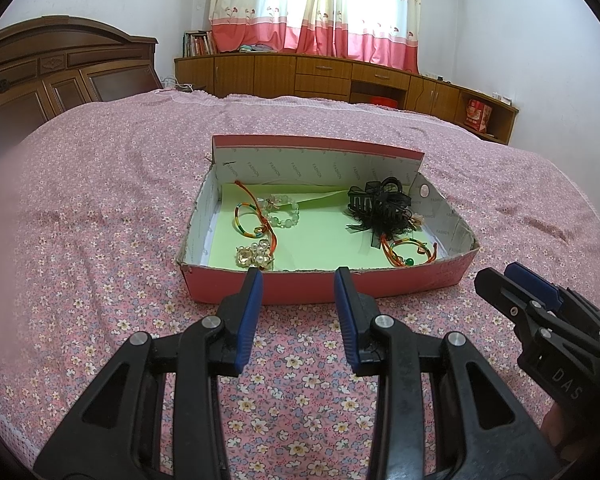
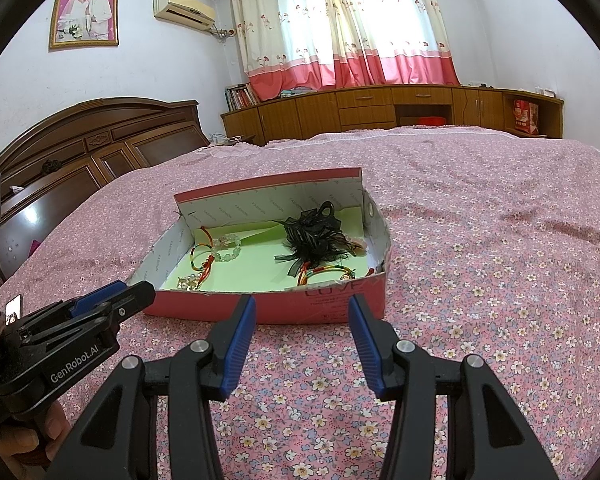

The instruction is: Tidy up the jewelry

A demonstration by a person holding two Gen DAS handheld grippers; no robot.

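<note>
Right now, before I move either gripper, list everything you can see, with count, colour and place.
box: 1, pink, on the bed
paper liner: 1, light green, box floor
black hair claw: 1, box right half
green bead bracelet: 1, pale green, box left half
cord bracelets: 2, multicoloured, one each side
pearl brooch: 1, gold and white, near-left corner
bedspread: 1, pink floral
left gripper: open, before the box
right gripper: open, before the box

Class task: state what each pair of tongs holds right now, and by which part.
Nothing is held. The left tongs and right tongs are both open and empty, short of the pink box.
</note>
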